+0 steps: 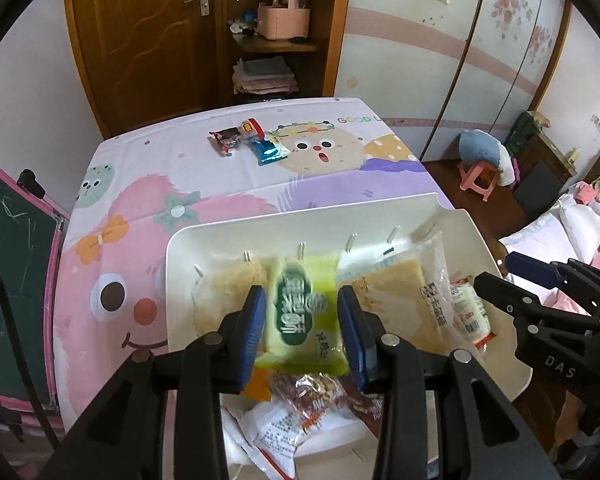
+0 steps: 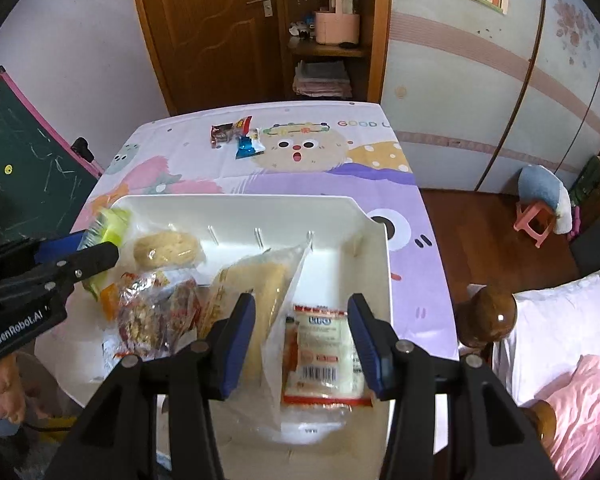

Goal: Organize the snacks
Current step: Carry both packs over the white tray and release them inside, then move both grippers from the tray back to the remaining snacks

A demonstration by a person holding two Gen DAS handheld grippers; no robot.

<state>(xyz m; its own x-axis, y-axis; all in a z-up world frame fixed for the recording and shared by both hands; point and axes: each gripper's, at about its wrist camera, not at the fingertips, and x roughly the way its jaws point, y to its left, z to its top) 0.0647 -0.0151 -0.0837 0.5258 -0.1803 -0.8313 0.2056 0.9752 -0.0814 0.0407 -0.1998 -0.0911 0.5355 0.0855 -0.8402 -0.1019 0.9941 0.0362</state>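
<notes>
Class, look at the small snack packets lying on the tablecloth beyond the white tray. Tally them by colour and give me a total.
Dark brown packet: 1
Red-and-yellow packet: 1
Blue packet: 1
Total: 3
A pale scrap beside the blue one is too small to identify, so it is not counted.

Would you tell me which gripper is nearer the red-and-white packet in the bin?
Right: the right gripper straddles the red-and-white packet; the left gripper grips a green packet further along.
</notes>
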